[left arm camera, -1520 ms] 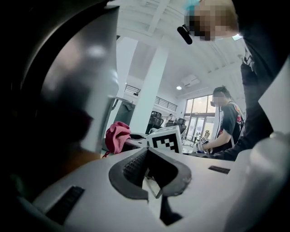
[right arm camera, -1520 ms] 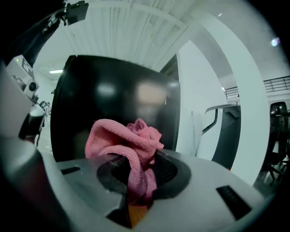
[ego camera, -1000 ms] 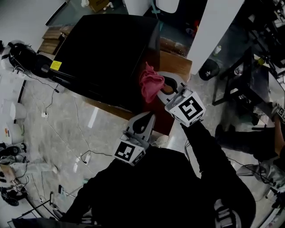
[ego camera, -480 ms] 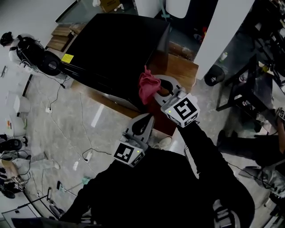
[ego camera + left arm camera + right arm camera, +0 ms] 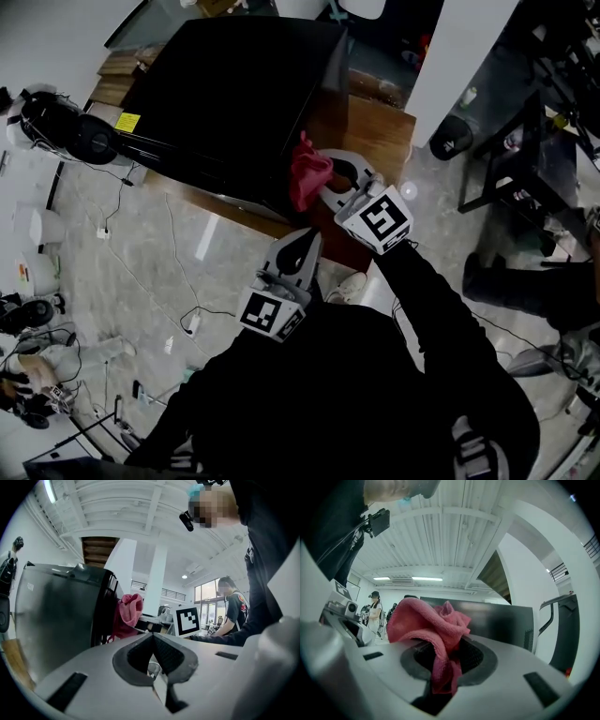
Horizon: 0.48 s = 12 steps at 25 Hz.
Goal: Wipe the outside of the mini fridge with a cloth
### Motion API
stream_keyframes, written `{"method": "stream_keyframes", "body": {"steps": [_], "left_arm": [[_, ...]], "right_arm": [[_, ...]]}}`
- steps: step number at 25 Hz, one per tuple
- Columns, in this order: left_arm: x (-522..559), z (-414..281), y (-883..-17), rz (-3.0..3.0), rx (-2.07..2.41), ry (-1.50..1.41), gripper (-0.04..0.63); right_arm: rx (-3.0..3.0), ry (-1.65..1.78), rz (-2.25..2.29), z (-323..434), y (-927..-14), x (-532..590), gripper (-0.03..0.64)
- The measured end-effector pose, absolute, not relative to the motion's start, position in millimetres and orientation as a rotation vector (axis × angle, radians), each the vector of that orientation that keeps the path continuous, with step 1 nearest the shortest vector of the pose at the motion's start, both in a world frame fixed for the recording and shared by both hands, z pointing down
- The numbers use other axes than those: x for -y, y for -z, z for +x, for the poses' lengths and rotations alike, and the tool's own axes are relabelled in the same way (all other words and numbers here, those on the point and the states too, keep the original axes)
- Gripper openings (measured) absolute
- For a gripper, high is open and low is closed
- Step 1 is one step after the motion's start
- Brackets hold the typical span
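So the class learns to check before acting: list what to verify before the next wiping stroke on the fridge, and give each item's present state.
1. Pink terry cloth clamped in the right hand-held gripper: ok.
2. Cloth bulges past the jaws, enough to wipe with: ok.
3. Cloth touching the side of the black mini fridge: cannot tell.
4. Left hand-held gripper shut, empty, held back from the fridge: ok.
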<state>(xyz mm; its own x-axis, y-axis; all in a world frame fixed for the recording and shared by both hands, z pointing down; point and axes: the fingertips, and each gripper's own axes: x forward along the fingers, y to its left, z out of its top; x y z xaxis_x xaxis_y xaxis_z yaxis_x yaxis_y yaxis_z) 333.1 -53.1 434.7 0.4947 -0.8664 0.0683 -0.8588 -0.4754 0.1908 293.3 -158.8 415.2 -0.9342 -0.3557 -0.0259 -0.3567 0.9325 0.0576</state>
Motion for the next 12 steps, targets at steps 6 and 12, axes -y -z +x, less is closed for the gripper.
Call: {"method": "stream_keyframes", "body": {"steps": [6, 12], "left_arm": [[63, 332, -460, 2.527, 1.472, 0.015, 0.005], [69, 330, -484, 2.511, 1.466, -0.004, 0.005]], "right_arm": [[-3.023, -0.003, -0.552, 297, -450, 166, 0.089], [-3.083, 0.027, -0.561, 297, -495, 169, 0.089]]}}
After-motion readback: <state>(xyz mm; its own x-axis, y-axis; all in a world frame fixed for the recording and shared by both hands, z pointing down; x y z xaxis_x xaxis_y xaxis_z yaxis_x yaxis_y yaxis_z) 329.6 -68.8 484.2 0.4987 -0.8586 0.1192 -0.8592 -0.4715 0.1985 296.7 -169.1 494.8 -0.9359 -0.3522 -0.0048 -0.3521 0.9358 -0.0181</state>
